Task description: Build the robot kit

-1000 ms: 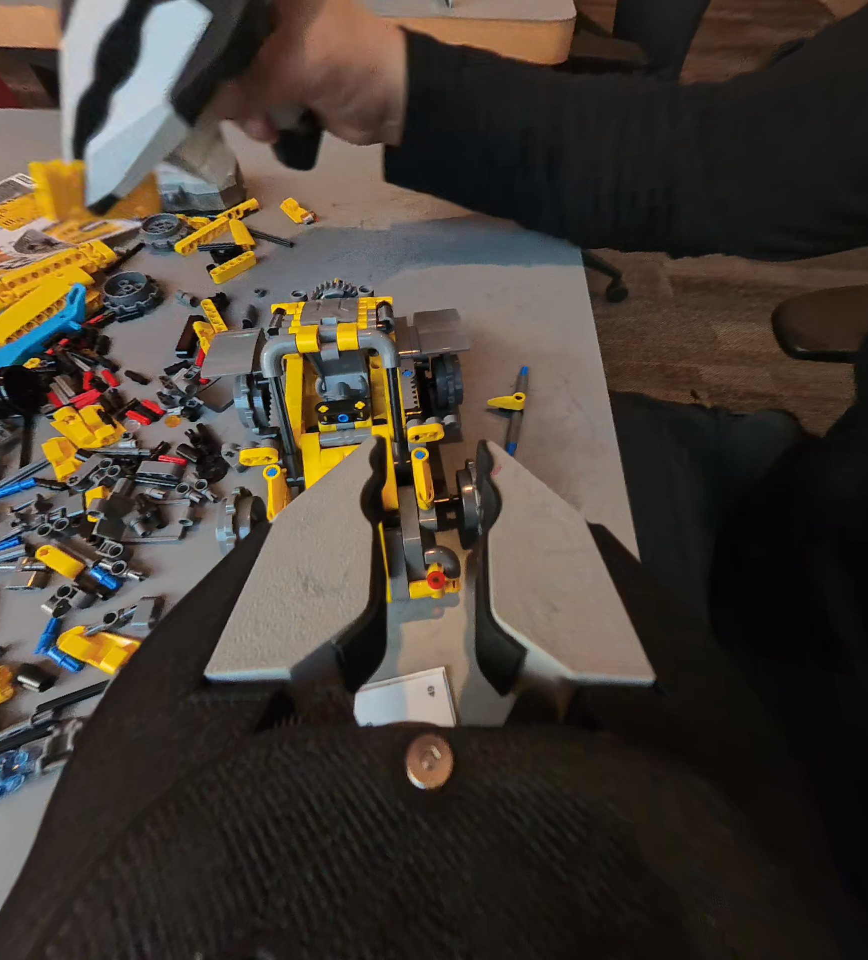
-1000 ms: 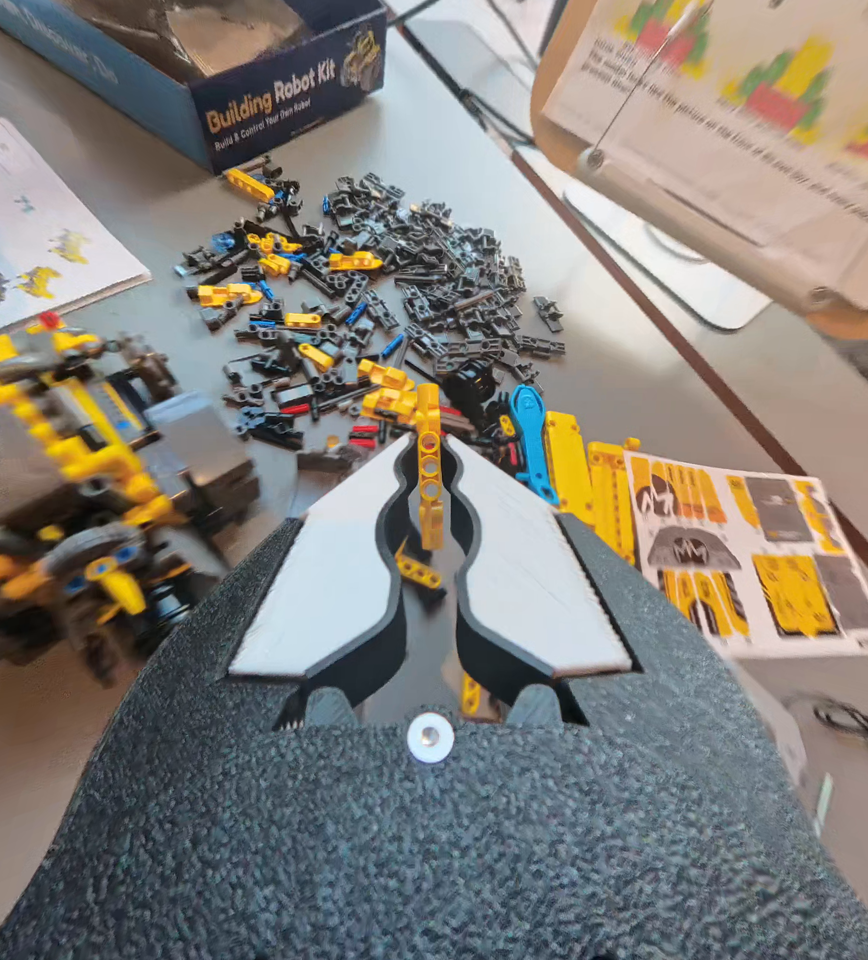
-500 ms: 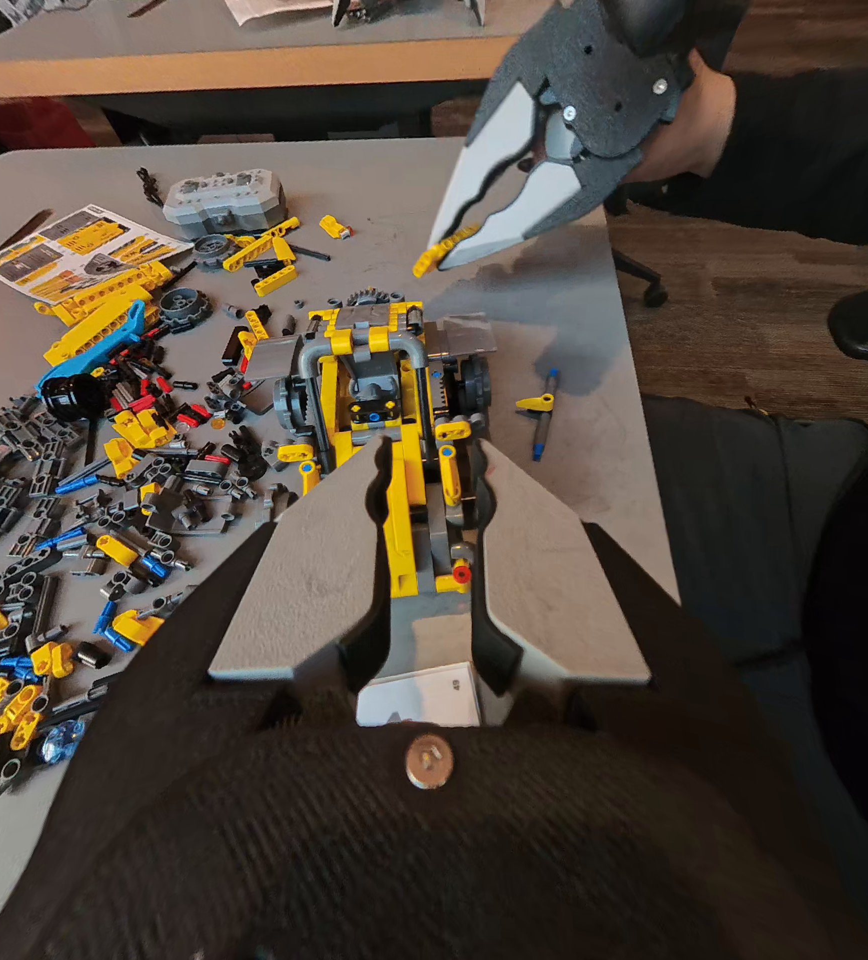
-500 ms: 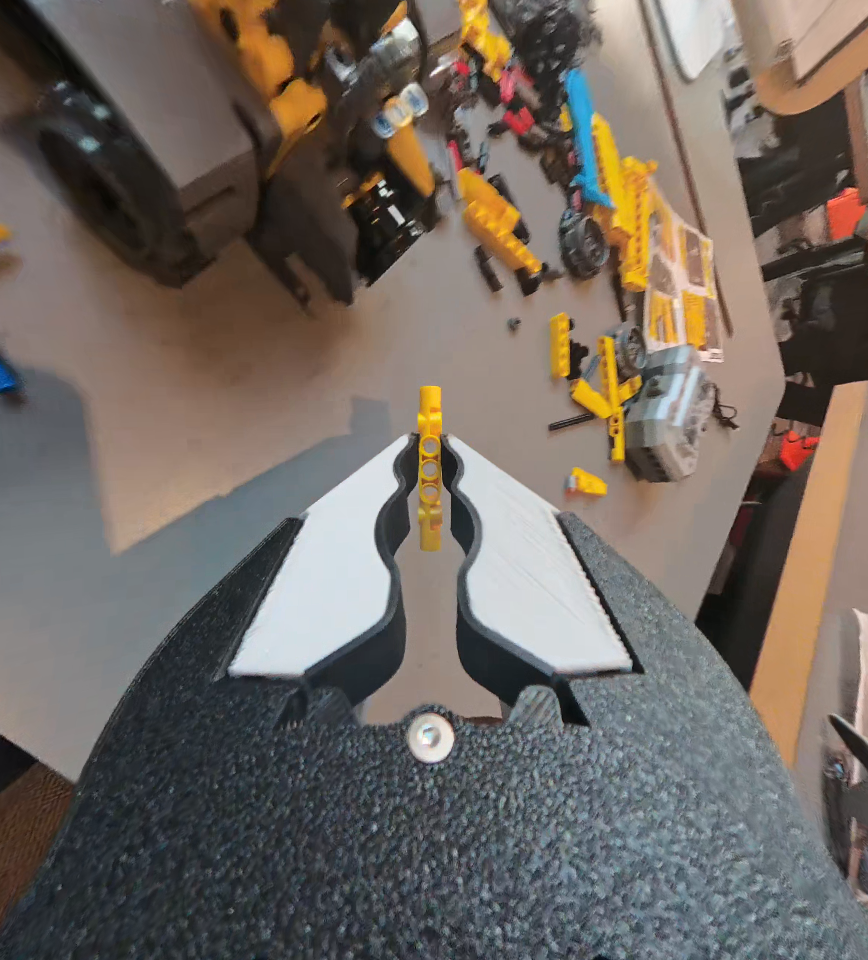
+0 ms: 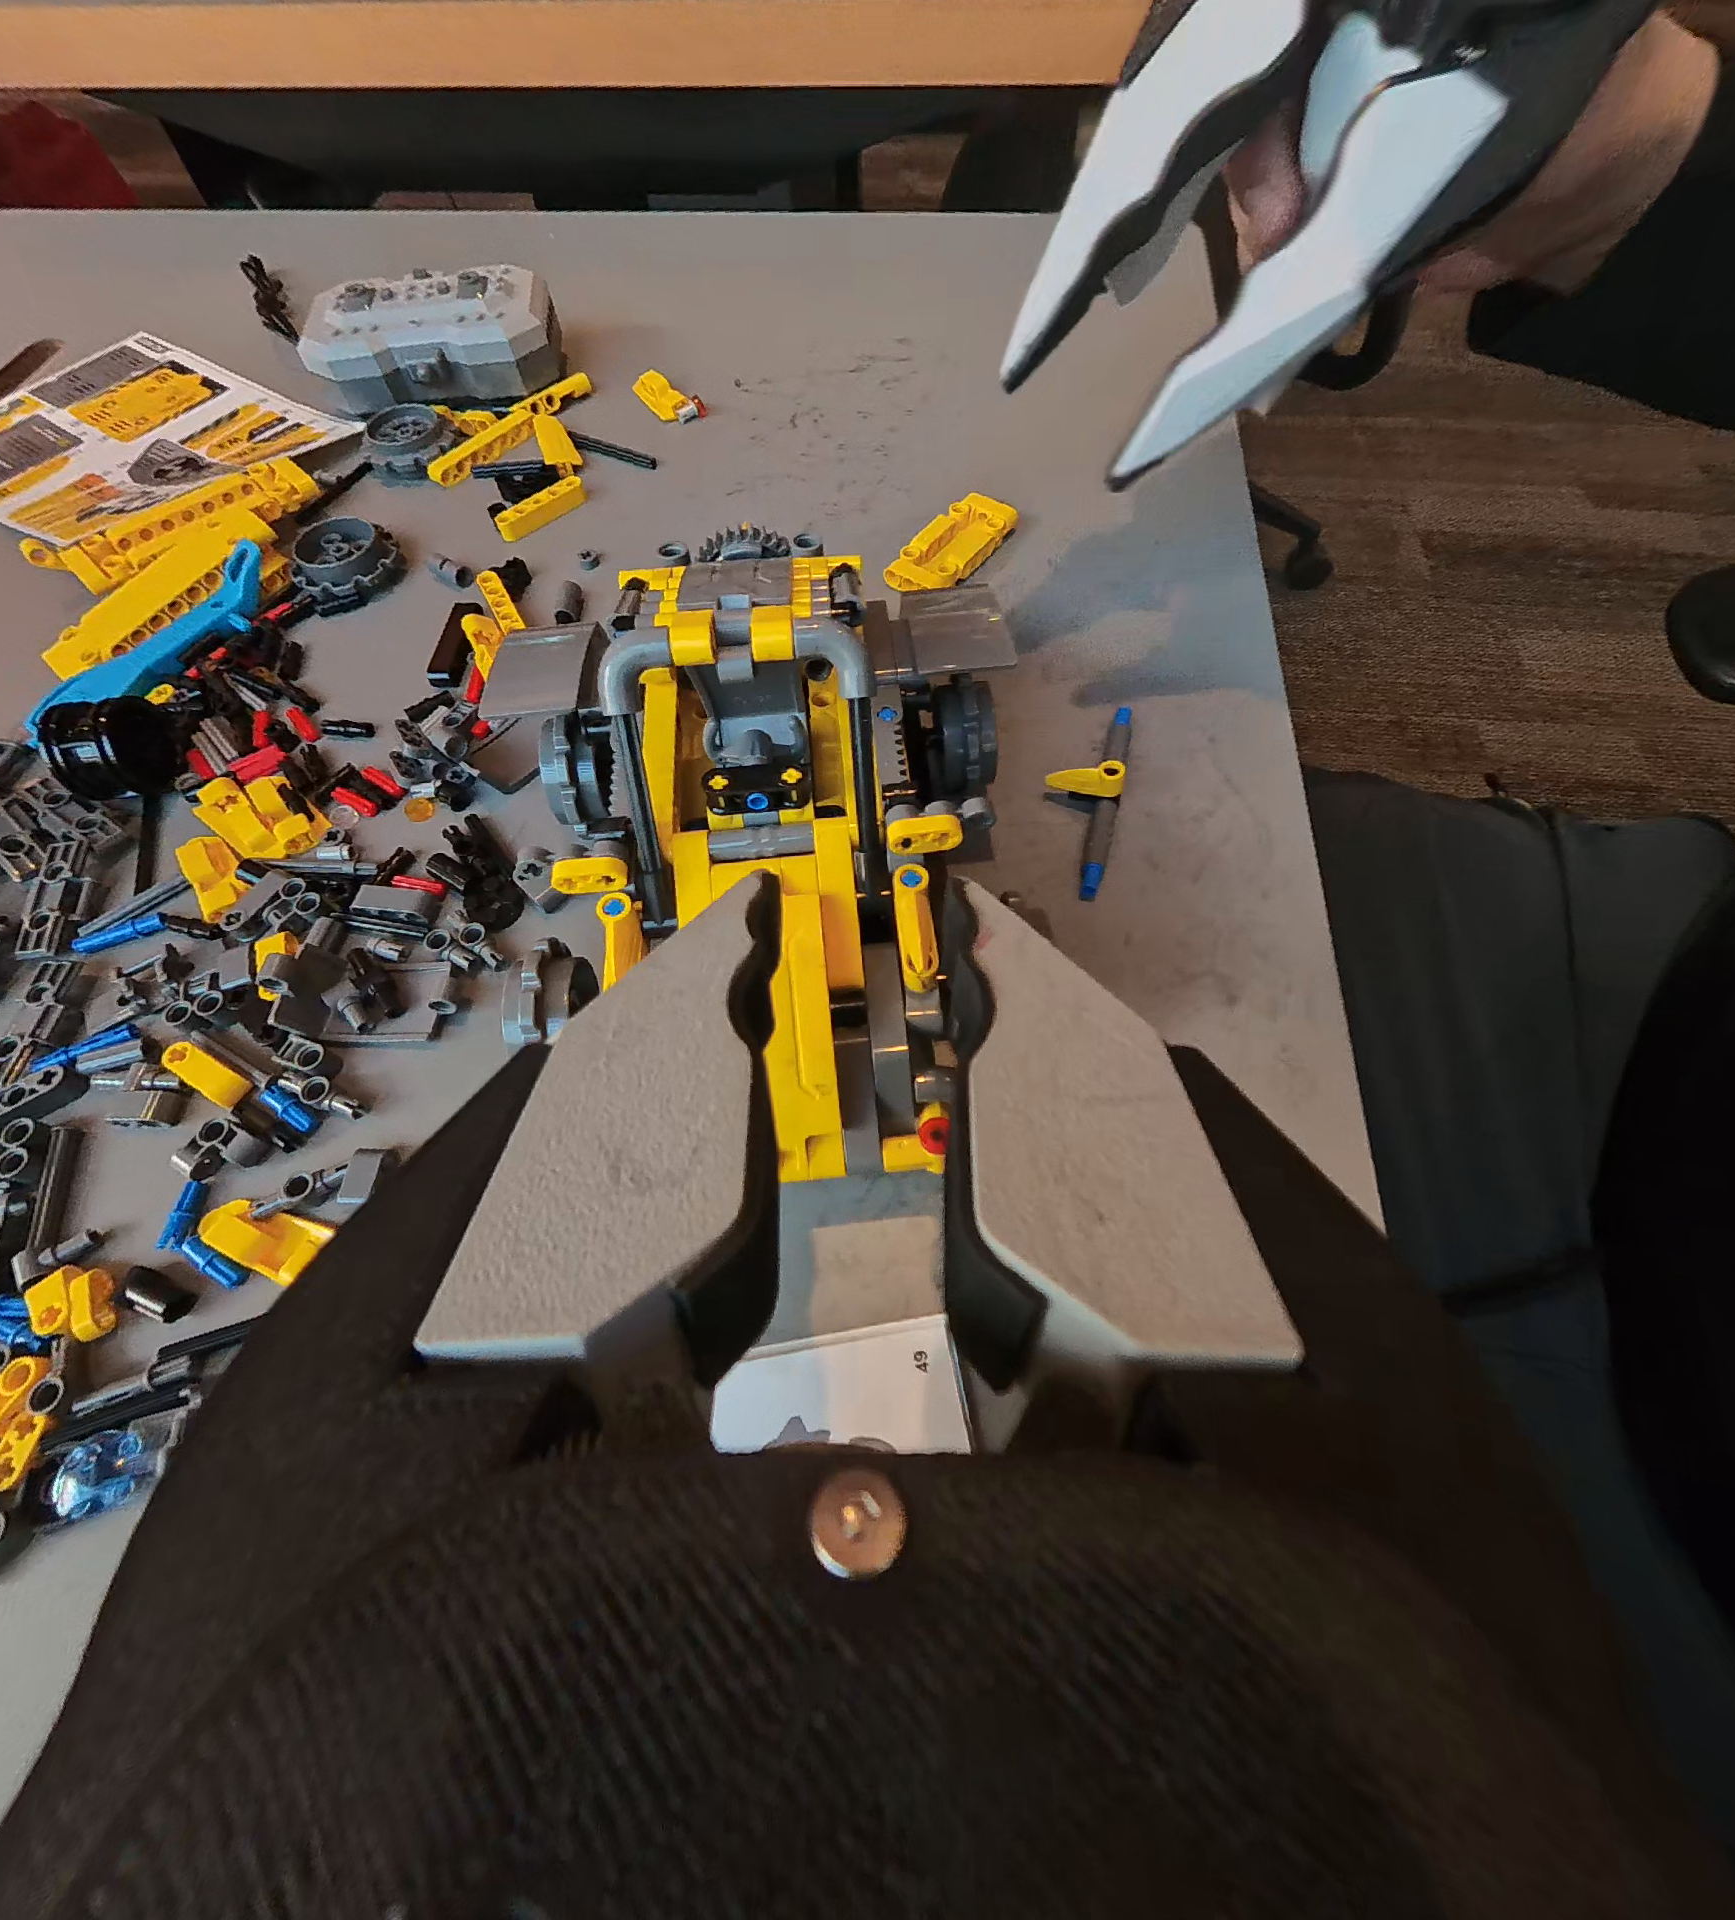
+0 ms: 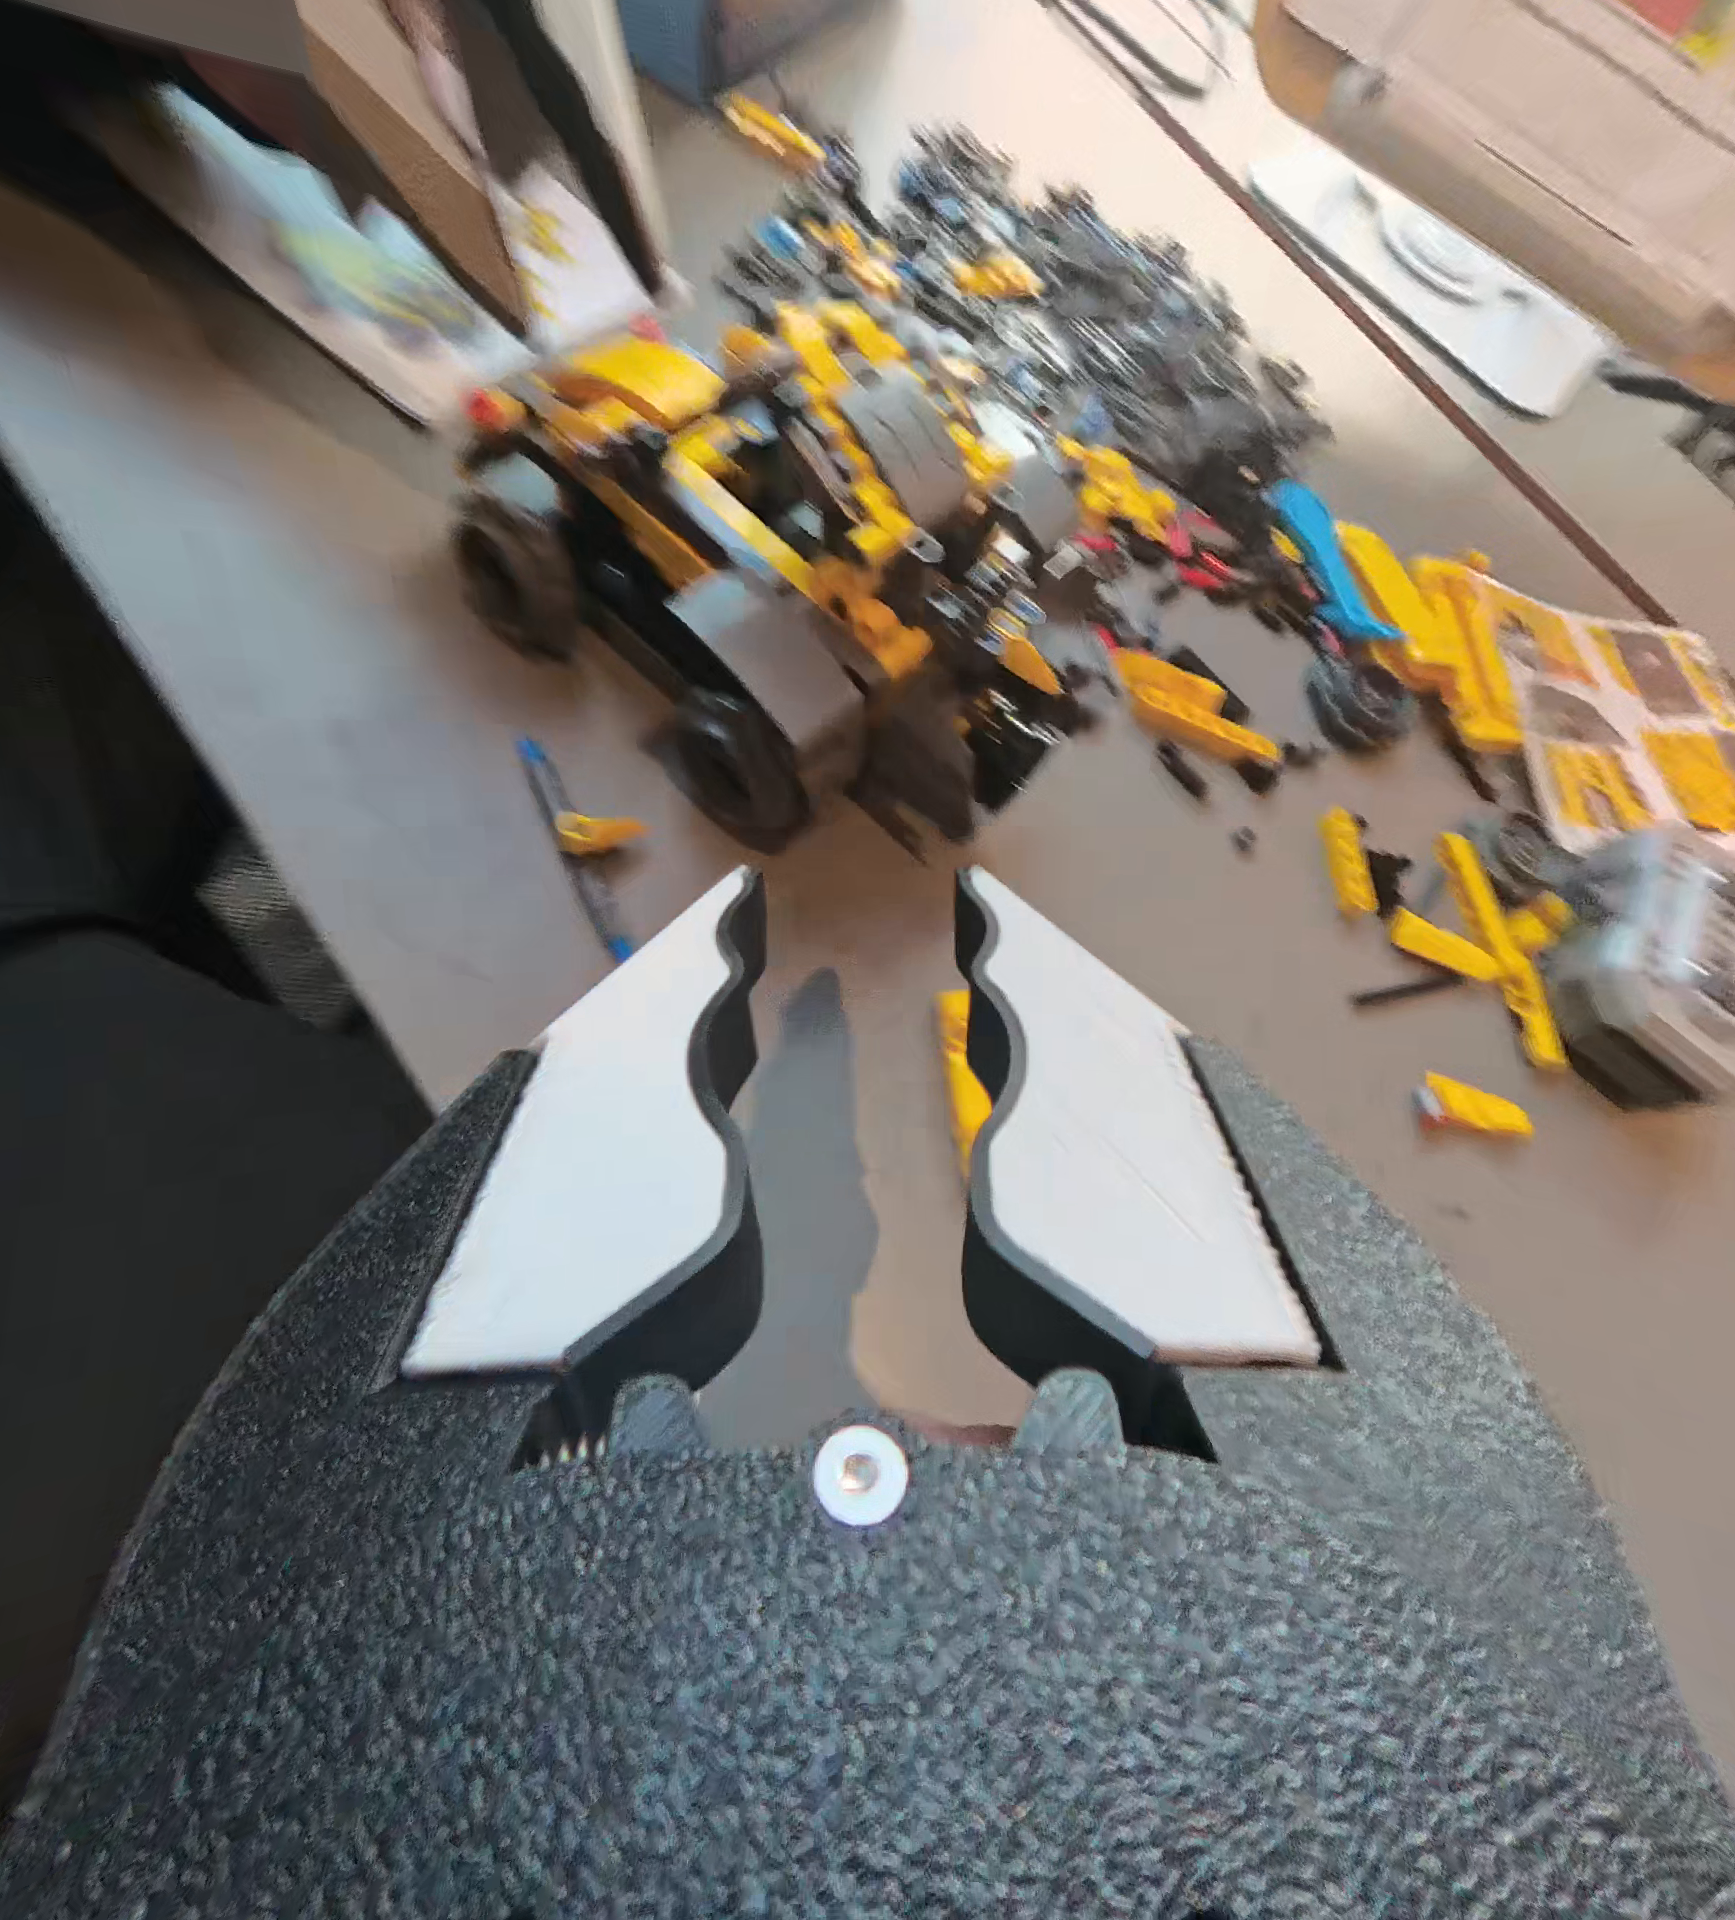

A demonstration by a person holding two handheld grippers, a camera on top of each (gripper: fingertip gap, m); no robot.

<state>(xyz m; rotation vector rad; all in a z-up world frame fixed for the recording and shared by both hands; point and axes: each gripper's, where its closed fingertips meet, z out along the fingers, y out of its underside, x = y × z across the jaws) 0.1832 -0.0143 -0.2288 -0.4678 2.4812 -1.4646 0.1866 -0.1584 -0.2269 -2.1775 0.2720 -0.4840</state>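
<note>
A half-built yellow and grey vehicle model (image 5: 738, 727) stands on the grey table (image 5: 842, 312). My left gripper (image 5: 863, 888) is shut on the near end of the model, its jaws on either side of the yellow bar and the grey part with a red pin. My right gripper (image 5: 1065, 431) hovers open and empty above the table's far right corner. A short yellow beam (image 5: 951, 530) lies on the table just beyond the model. In the blurred right wrist view the right gripper (image 6: 858, 894) is open, and the beam (image 6: 962, 1070) lies below, partly behind the right finger.
Several loose black, grey, yellow and blue parts (image 5: 167, 935) are spread left of the model. A grey battery box (image 5: 432, 332) and a sticker sheet (image 5: 115, 426) lie at the far left. A blue-tipped axle (image 5: 1102, 800) lies near the right table edge. A person's legs are to the right. Across from one pair of fingers to the other is roughly 15 centimetres.
My right gripper swung from the parts pile to the far right of the model, opened and let go of the yellow beam, which now lies on the table. The left gripper kept its hold.
</note>
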